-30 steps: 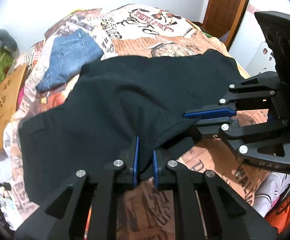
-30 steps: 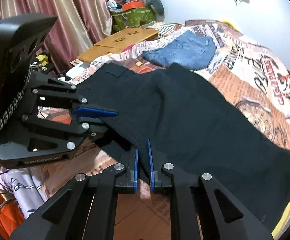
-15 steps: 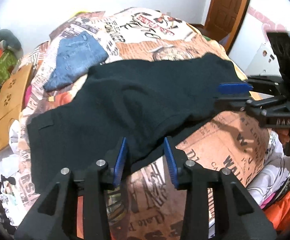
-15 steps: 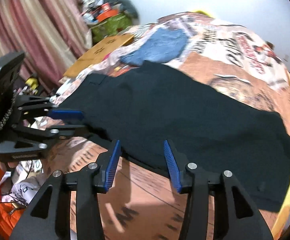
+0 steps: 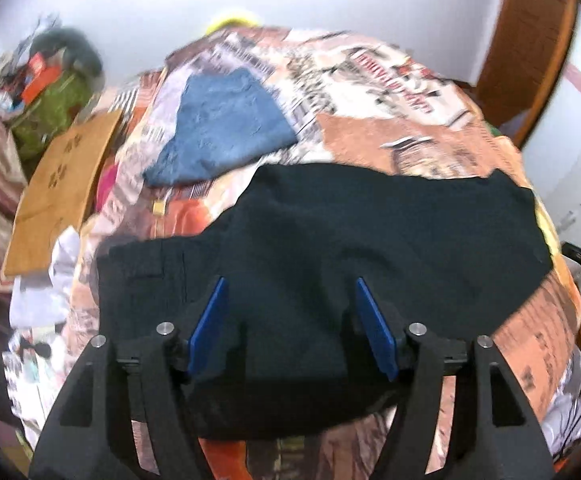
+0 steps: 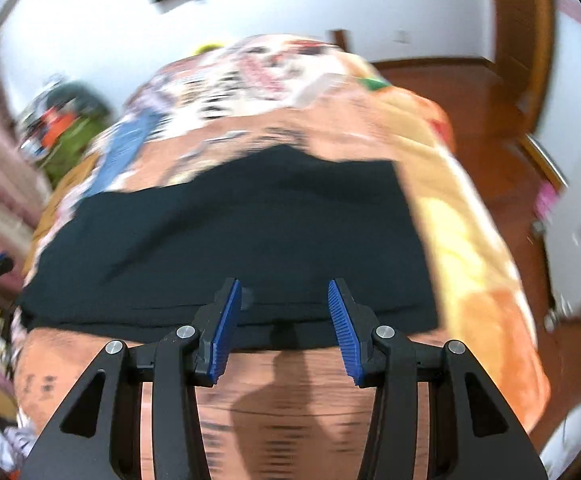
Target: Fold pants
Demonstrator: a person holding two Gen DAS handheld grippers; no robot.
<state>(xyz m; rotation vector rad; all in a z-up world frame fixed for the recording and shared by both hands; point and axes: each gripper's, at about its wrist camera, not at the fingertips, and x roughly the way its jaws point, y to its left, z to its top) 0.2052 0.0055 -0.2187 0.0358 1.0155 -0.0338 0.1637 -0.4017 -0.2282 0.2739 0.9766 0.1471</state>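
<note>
Pants, black, now lie dropped across the printed bedspread, folded jeans at eleven o'clock. A second ago both grippers pinched the near hem; now the left gripper is opening over cloth and the right gripper stands released, so this fold looks laid and the next can start.

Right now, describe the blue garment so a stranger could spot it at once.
Start from the bed with its busy newspaper-print cover. The black pants lie spread across its near half. Beyond their far edge, toward the wall, lies the folded blue denim piece, the only blue garment there, much smaller than the pants.
</note>
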